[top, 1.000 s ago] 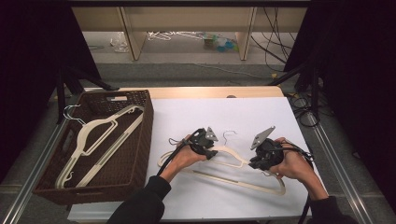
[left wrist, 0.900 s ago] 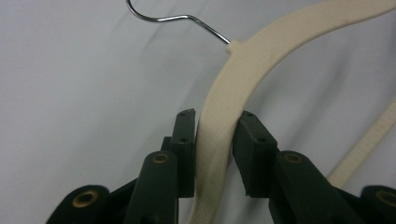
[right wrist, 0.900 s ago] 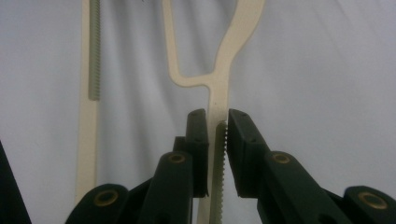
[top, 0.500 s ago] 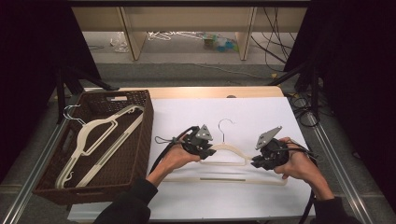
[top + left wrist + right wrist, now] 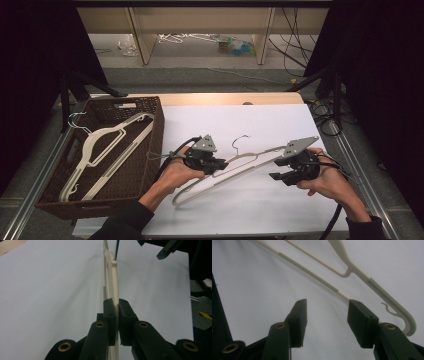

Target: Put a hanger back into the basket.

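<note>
A wooden table (image 5: 210,98) carries a white sheet (image 5: 280,125) that covers most of its top, leaving a bare strip along the 12 o'clock edge. At 9 o'clock a brown wicker basket (image 5: 150,145) sits on the table's left side. A cream hanger (image 5: 250,160) crosses the sheet's centre, running from 7 towards 3 o'clock.

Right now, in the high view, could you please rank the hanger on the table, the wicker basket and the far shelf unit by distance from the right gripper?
1. Hanger on the table: just left of the right gripper.
2. Wicker basket: table's left side.
3. Shelf unit: beyond the table.
</note>
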Demonstrator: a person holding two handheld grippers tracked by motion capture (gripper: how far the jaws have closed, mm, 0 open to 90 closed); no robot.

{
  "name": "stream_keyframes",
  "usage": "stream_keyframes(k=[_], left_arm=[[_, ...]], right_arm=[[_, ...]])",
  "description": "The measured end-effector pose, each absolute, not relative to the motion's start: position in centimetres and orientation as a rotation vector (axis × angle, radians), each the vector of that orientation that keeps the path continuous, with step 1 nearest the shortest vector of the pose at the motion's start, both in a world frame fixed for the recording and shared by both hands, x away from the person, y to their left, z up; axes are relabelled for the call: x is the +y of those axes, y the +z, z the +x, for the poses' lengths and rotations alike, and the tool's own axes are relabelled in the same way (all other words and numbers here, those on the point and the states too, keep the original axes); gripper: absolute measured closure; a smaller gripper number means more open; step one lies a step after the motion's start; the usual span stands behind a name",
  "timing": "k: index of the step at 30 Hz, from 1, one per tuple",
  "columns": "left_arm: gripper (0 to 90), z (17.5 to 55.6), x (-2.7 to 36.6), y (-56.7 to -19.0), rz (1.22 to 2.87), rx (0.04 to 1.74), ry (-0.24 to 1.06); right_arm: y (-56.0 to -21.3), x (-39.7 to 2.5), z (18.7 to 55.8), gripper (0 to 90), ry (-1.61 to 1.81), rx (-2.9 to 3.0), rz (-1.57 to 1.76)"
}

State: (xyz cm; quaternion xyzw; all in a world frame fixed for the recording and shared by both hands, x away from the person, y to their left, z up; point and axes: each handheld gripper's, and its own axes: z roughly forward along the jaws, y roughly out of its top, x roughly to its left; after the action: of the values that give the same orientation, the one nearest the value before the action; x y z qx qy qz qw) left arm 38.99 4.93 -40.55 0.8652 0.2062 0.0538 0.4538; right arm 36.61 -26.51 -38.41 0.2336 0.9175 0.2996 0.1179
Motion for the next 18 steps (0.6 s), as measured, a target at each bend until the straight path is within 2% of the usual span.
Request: stream_keyframes(k=[10, 18], left_arm=[[85.9, 39.3, 5.7, -39.3, 2.088, 0.566, 0.116], [85.9, 38.8, 6.6, -36.5, 2.064, 0.589, 0.085]], right_arm=[[-38.6, -26.1, 35.5, 41.5, 0.968, 2.607, 0.757], [-39.3, -25.9, 34.5, 40.5, 0.981, 2.636, 0.742]])
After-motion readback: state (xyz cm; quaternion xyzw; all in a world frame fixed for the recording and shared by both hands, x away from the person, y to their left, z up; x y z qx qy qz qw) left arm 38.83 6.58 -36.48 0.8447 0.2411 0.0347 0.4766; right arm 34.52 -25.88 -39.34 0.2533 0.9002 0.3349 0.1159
